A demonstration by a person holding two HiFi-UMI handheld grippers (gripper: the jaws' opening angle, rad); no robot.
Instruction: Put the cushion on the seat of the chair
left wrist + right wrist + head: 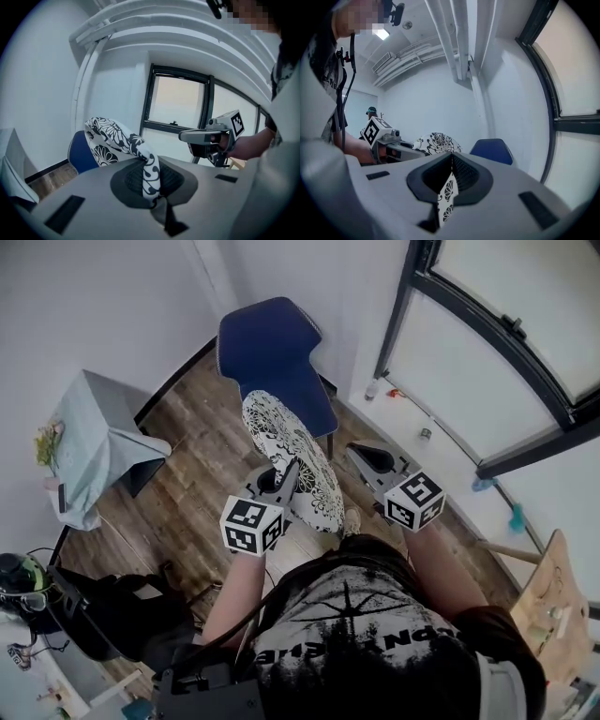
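Note:
A blue chair [272,357] stands against the white wall ahead, its seat facing me. Just in front of the seat, the white cushion with black flower print [291,460] hangs tilted above the wooden floor. My left gripper [289,472] is shut on the cushion's near left edge, and the printed fabric [110,136] bunches between its jaws [150,176]. My right gripper [356,456] is shut on a fold of the same cushion [438,142] at its right edge [449,180]. Each gripper view shows the chair [80,154] [492,151] beyond the cushion.
A small table draped in pale cloth [94,437] stands at the left. A black bag [103,610] and a helmet [19,582] lie at lower left. A large dark-framed window [487,324] and its sill run along the right, with a wooden piece [548,601] at lower right.

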